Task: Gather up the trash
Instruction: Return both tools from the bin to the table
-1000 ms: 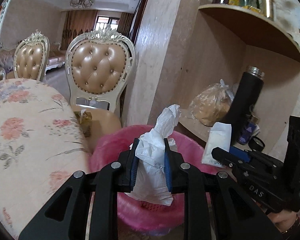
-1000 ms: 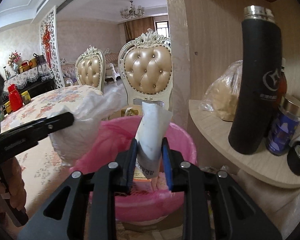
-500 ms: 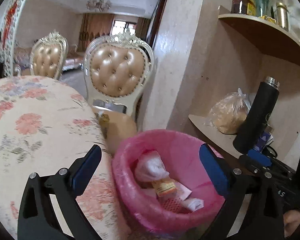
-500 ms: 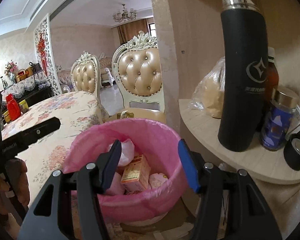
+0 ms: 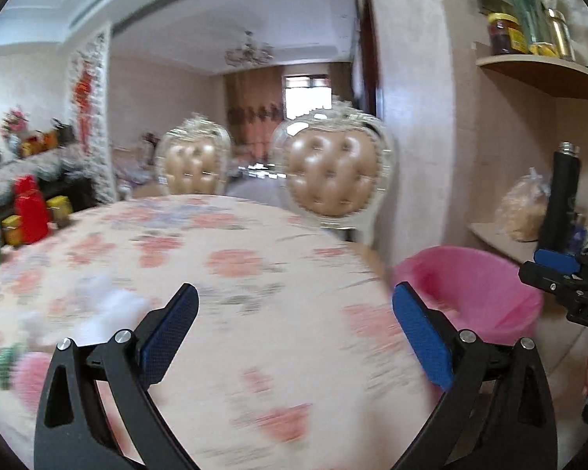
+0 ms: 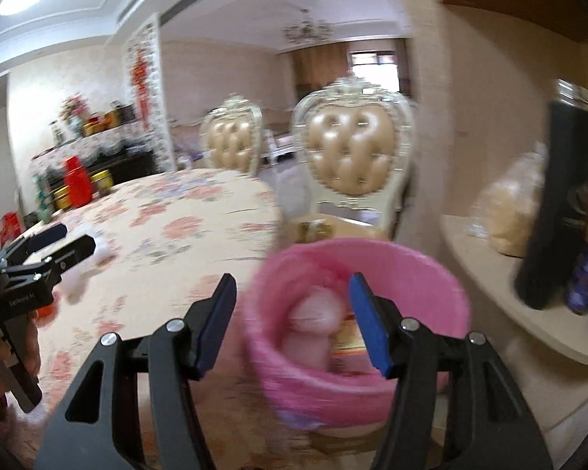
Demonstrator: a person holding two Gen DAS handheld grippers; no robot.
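Observation:
A pink-lined trash bin (image 6: 372, 313) stands between the table and the wall shelf; crumpled white trash (image 6: 317, 313) lies inside it. The bin also shows at the right of the left wrist view (image 5: 486, 290). My right gripper (image 6: 292, 313) is open and empty, just in front of the bin. My left gripper (image 5: 294, 337) is open and empty above the floral tablecloth (image 5: 235, 258). Blurred white crumpled trash (image 5: 106, 309) lies on the table to the left of my left gripper. Both views are motion-blurred.
Two tufted chairs (image 5: 333, 180) stand behind the table. A wall shelf (image 6: 509, 274) at the right holds a black flask (image 6: 560, 203), a bagged loaf (image 6: 505, 211) and small jars. A red container (image 5: 29, 211) and tins sit at far left.
Both grippers opened and dropped their white trash into the pink bin. My left gripper then swung left over the table; my right gripper drew back slightly to the left.

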